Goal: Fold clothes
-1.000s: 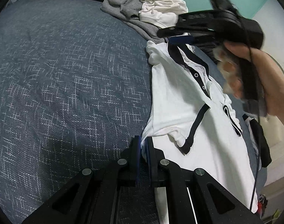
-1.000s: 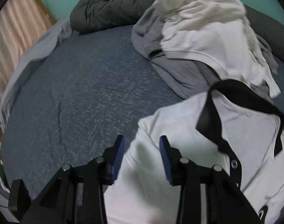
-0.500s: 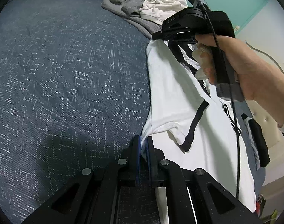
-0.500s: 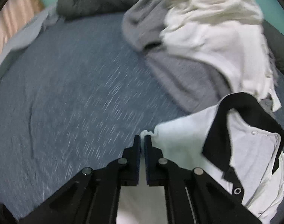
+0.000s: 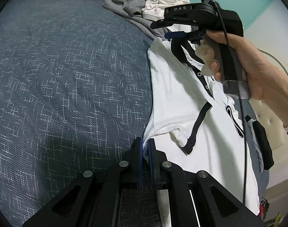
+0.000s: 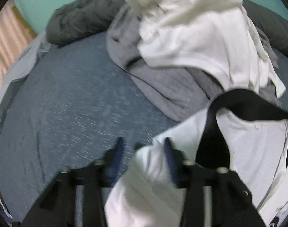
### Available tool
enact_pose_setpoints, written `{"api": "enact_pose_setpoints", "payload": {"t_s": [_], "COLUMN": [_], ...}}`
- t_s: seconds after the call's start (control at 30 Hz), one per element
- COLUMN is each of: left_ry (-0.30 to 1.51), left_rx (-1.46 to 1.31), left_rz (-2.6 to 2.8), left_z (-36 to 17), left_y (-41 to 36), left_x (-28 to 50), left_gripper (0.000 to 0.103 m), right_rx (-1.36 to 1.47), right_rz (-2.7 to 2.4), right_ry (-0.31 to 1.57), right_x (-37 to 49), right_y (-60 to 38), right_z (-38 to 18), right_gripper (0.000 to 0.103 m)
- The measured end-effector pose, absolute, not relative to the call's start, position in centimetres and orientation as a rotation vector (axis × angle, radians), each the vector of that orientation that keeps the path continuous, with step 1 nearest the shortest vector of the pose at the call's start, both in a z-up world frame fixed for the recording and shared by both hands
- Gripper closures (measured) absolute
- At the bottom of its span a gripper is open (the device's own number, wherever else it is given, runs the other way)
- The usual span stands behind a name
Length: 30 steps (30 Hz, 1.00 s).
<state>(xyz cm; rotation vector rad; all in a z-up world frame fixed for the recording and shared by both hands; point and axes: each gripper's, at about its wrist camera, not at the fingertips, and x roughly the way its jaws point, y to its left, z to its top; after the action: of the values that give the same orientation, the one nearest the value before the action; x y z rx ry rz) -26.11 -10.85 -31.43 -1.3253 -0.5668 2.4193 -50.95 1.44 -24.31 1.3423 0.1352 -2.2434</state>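
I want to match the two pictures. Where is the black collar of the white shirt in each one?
Left wrist view: the black collar is upper right, just under the right gripper held by the hand.
Right wrist view: the black collar is on the right, above and right of the opening jaws.
Shared landmark: the crumpled white garment on the grey one.

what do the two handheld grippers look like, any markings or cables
Both are matte black with blue pads on the fingers and round silver bolts, as on the left gripper. The right gripper has white "DAS" lettering, a green light on top, a black cable and a grey pistol handle.
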Motion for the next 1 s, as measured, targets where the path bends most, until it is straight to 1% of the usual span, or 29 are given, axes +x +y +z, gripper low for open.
{"api": "enact_pose_setpoints", "payload": {"t_s": [0.1, 0.13, 0.17, 0.2, 0.23, 0.3, 0.33, 0.47, 0.6, 0.7, 0.87, 0.9, 0.93, 0.97, 1.0], "left_ry": [-0.567, -0.567, -0.566, -0.566, -0.567, -0.571, -0.572, -0.583, -0.584, -0.583, -0.584, -0.585, -0.587, -0.587, -0.587], "left_rx": [-1.327, -1.327, -1.328, -1.328, -1.329, -1.331, -1.331, -1.331, -1.332, -1.333, -1.335, -1.336, -1.336, -1.336, -1.336], "left_rz": [2.419, 2.419, 2.418, 2.417, 2.416, 2.414, 2.413, 2.410, 2.409, 2.409, 2.408, 2.407, 2.406, 2.405, 2.404], "left_z": [-31.5, -31.5, -31.5, -31.5, -31.5, -31.5, -31.5, -31.5, -31.5, -31.4, -31.2, -31.2, -31.1, -31.0, -31.0], "left_y": [-10.5, -10.5, -10.4, -10.4, -10.4, -10.5, -10.5, -10.4, -10.4, -10.5, -9.9, -9.9, -10.0, -10.1, -10.2], "left_x": [-26.2, -26.2, -26.3, -26.2, -26.2, -26.1, -26.0, -25.5, -25.0, -24.7, -24.8, -24.8, -24.7, -24.6, -24.5], "left_gripper": [0.097, 0.097, 0.097, 0.097, 0.097, 0.097, 0.097, 0.097, 0.097, 0.097, 0.097, 0.097, 0.097, 0.097, 0.097], "right_rx": [1.346, 1.352, 1.357, 1.370, 1.377, 1.389, 1.388, 1.312, 1.275, 1.296, 1.303, 1.298, 1.294, 1.289, 1.283], "right_rz": [-2.195, -2.187, -2.179, -2.181, -2.185, -2.204, -2.219, -2.302, -2.226, -2.170, -2.191, -2.211, -2.231, -2.241, -2.247], "right_ry": [0.250, 0.301, 0.352, 0.381, 0.388, 0.387, 0.390, 0.324, 0.201, 0.301, 0.206, 0.170, 0.134, 0.109, 0.087], "right_x": [-50.4, -50.2, -49.9, -49.8, -49.8, -49.9, -50.0, -50.5, -50.8, -50.4, -50.5, -50.7, -50.9, -50.9, -50.9], "right_y": [0.6, 0.2, -0.1, -0.2, -0.2, 0.2, 0.4, 1.7, 2.2, 1.1, 2.4, 3.2, 4.0, 4.8, 5.5], "right_z": [-24.6, -24.9, -25.1, -25.4, -25.6, -25.9, -26.0, -25.0, -25.1, -26.1, -25.2, -24.7, -24.2, -23.7, -23.3], "right_gripper": [0.055, 0.064, 0.071, 0.081, 0.088, 0.098, 0.099, 0.100, 0.100, 0.100, 0.099, 0.095, 0.088, 0.084, 0.077]}}
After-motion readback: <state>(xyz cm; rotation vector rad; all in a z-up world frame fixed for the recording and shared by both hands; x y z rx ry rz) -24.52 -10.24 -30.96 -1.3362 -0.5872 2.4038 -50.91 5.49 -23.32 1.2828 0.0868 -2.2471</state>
